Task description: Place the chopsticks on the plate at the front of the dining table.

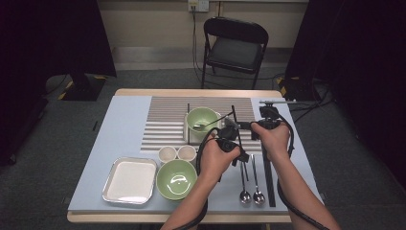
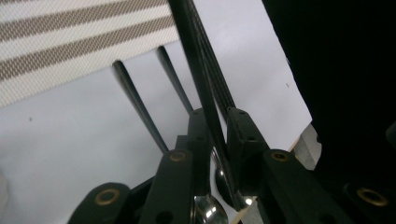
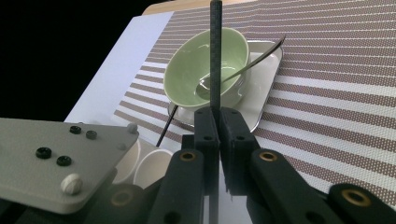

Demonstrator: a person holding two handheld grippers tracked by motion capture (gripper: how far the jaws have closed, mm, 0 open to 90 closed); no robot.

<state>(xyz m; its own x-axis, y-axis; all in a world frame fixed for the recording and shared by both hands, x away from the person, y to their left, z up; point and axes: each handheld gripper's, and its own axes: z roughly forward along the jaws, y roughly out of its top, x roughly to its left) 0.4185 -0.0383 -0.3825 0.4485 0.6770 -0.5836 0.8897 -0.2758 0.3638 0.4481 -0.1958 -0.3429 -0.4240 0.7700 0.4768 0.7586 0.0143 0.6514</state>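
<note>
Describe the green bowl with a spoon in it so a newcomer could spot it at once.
Find the striped placemat on the table's far half. A metal tray lies on it, and the green bowl sits in that tray. Unlike the empty green bowl near the front edge, it holds a spoon.

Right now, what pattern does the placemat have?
The placemat has brown and white stripes, clearest in the right gripper view.

Black tools [image 3: 217, 122], brass rivets, grey plate w/ screws, black cables.

2 spoons [image 1: 251, 194] beside tongs [image 1: 238, 143]
</note>
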